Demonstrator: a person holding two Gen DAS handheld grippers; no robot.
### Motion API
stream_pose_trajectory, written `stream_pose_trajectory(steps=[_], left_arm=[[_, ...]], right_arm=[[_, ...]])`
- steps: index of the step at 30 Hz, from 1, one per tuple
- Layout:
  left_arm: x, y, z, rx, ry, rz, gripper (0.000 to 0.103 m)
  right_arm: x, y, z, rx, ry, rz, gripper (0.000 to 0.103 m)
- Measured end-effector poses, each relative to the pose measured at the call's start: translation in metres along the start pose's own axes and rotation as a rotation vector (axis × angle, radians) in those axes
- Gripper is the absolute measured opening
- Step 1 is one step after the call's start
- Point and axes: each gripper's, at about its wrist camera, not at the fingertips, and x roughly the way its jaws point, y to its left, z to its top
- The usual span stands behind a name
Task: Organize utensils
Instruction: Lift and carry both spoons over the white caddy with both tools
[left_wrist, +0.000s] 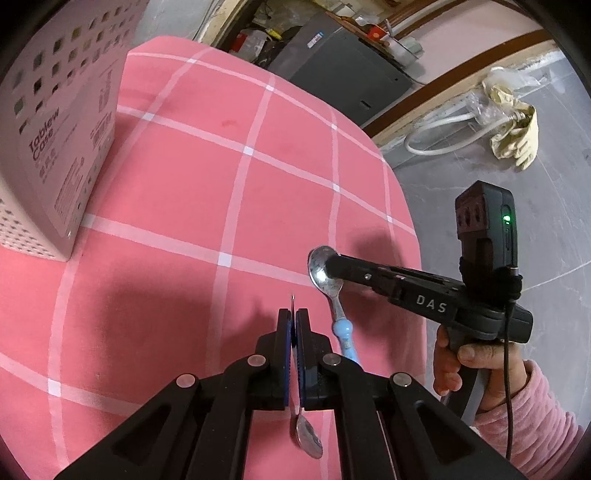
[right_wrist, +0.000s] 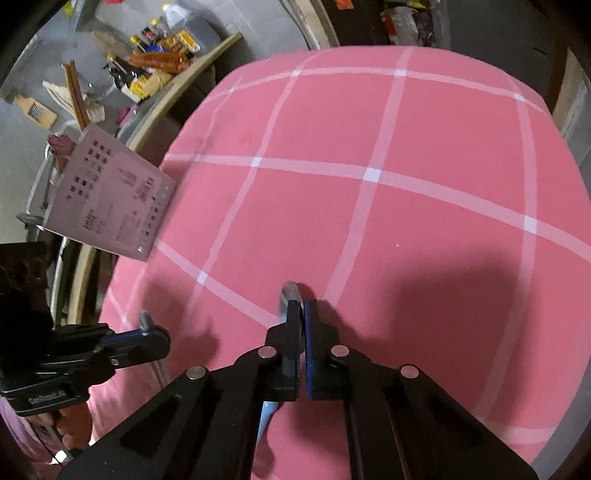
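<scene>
My left gripper (left_wrist: 294, 314) is shut on a plain metal spoon (left_wrist: 307, 439); its handle pokes out past the fingertips and its bowl hangs below the jaws. It also shows in the right wrist view (right_wrist: 162, 334). My right gripper (right_wrist: 302, 308) is shut on the bowl of a blue-handled spoon (left_wrist: 334, 291), seen in the left wrist view (left_wrist: 332, 263). The blue handle (right_wrist: 266, 413) hangs under its jaws. A pink perforated utensil case (left_wrist: 55, 122) stands at the table's far left, also in the right wrist view (right_wrist: 110, 199).
The table is covered with a pink cloth with white grid lines (left_wrist: 229, 177). Beyond its far edge stand a grey cabinet (left_wrist: 343, 70) and floor clutter with a hose and gloves (left_wrist: 513, 122). Shelves with bottles (right_wrist: 155, 62) lie left.
</scene>
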Motion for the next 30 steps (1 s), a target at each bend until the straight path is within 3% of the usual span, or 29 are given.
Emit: stream_pose_trajectory(steps=[7,16,23,30], left_arm=[[-0.02,-0.012,0.0,0.058,-0.021,0.024,0.003],[-0.068,-0.035,0.005,0.14,-0.111,0.079,0.003],[-0.137,-0.057,0.025,0.199,-0.222,0.069,0.003],[-0.222,-0.063,0.057,0.236,-0.363,0.07,0.003]], right_arm=[[-0.044,-0.005,-0.021,0.051,-0.131,0.048,0.002],[-0.131,0.01,-0.047,0.052,-0.412,-0.01,0.002],[-0.192,0.047,-0.044,0.039,-0.623,-0.01,0.002],[-0.24,0.102,-0.02,-0.035,-0.815,0.002,0.002]])
